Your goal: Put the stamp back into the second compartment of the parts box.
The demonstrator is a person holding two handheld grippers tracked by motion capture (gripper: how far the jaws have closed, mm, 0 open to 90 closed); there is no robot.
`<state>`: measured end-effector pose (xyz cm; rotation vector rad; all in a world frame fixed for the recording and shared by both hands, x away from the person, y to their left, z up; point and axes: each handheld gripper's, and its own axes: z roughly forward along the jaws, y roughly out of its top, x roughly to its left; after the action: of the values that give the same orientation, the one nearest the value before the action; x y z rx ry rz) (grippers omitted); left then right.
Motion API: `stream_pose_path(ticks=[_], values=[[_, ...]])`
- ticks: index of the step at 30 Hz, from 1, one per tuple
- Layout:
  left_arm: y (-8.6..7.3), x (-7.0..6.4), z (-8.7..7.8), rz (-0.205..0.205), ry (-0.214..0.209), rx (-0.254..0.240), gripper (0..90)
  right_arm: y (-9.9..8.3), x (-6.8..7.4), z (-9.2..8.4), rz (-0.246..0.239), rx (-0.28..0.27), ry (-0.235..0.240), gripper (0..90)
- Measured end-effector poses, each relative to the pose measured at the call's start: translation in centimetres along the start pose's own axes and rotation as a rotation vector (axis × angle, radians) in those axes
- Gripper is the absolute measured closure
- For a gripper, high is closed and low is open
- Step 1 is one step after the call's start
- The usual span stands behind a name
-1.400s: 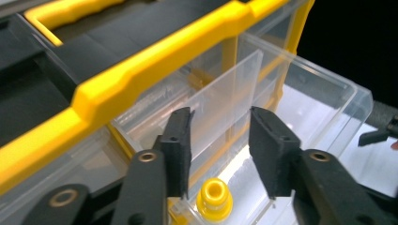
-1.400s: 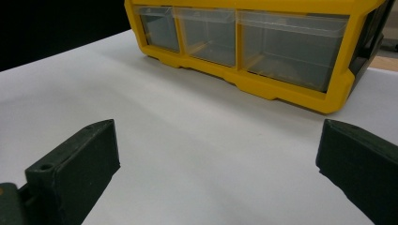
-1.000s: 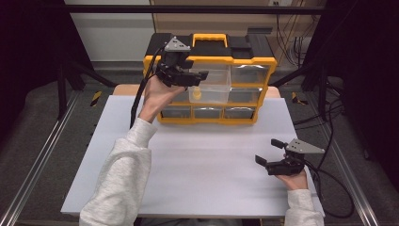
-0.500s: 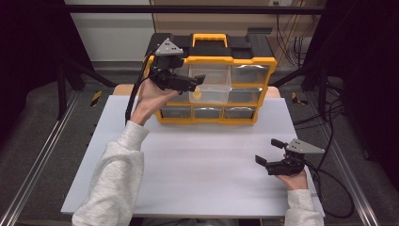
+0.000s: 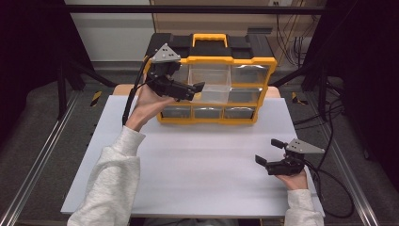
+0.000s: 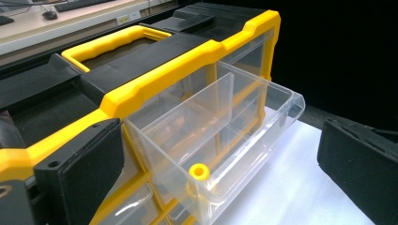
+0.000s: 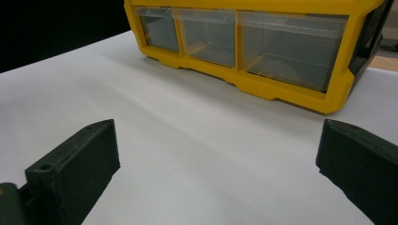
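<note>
One organizer, two grippers, one bench

We count one yellow-and-black drawer organizer [image 5: 211, 77] at twelve o'clock on one white bench [image 5: 197, 165], with one yellow handle [image 5: 210, 40] on top. One clear drawer [image 6: 220, 140] stands pulled out, holding one yellow ring [image 6: 199, 172]; three small drawers [image 7: 234, 40] line the bottom row. We hold two grippers: left gripper [image 5: 197, 90], right gripper [image 5: 269, 151].

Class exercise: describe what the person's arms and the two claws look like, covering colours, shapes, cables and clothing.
Both forearms wear light grey, fleecy sleeves. Each hand grips a black tool: the left claw and right claw have two blocky black jaws with flat matte pads, one showing a small round hole. A grey three-cornered plate tops each, and a black cable trails away.
</note>
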<state>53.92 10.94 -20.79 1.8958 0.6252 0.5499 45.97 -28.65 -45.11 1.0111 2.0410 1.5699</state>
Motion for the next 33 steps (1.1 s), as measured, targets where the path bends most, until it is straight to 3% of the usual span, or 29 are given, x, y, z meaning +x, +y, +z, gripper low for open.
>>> stream_pose_path(ticks=[21, 33], values=[[-2.2, -1.2, -1.4, 0.031, -0.021, -0.04, 0.0, 0.0, -0.1, 0.1, -0.001, -0.003, -0.002, 0.3], [-3.8, -1.6, -1.9, 0.024, -0.018, -0.053, 0.1, 0.0, 0.0, 0.1, 0.0, 0.003, -0.001, 0.3]])
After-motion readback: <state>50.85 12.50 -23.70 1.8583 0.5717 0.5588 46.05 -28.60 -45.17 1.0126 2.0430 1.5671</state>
